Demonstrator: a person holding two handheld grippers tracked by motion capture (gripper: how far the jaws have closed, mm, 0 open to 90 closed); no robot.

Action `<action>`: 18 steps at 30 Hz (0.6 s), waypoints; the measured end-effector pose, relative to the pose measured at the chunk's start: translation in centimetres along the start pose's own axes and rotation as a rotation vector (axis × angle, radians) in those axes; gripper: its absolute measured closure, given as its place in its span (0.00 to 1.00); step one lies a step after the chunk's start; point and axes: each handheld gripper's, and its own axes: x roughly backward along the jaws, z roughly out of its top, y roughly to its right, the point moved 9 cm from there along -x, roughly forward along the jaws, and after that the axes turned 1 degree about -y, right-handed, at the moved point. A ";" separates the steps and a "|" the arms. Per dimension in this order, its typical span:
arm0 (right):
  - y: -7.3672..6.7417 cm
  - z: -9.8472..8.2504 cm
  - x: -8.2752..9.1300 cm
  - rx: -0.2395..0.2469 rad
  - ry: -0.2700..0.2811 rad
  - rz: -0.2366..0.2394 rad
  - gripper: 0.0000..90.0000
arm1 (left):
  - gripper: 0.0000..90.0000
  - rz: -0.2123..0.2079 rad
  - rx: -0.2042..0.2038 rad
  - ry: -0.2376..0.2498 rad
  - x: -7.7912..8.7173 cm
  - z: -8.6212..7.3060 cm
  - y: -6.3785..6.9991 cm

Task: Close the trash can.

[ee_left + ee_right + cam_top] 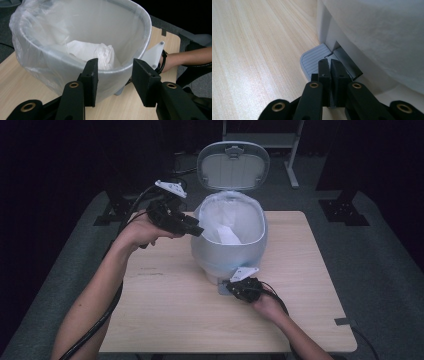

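1. So far, I have the pedal bin (pixel 227 251) standing on the bench (pixel 165 320) with its lid (pixel 233 165) swung up and open.
2. My right tool (pixel 234 287) has its jaws together, nothing between them, and its tips rest on the grey foot pedal (pixel 313 61) at the bin's base; I judge that this press is what keeps the lid up.
3. A crumpled white tissue (pixel 93 53) already lies inside the plastic liner (pixel 32 32), so the drop looks done.
4. My left tool (pixel 113 77) hangs just outside the bin's rim, jaws partly apart and holding nothing.
5. Left to do, as I read it: draw the left tool clear, ease off the pedal, let the lid fall shut.
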 end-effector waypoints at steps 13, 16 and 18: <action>-0.1 -0.1 0.2 -0.002 0.003 -0.005 0.90 | 0.58 0.009 0.019 0.020 1.0 -2.7 -0.2; -0.3 -0.2 0.4 -0.002 -0.008 -0.004 0.87 | 0.58 0.011 0.028 0.021 1.0 -3.5 -0.3; -0.6 -0.2 0.8 0.000 -0.009 0.004 0.86 | 0.57 0.016 0.033 0.013 0.9 -4.1 -0.5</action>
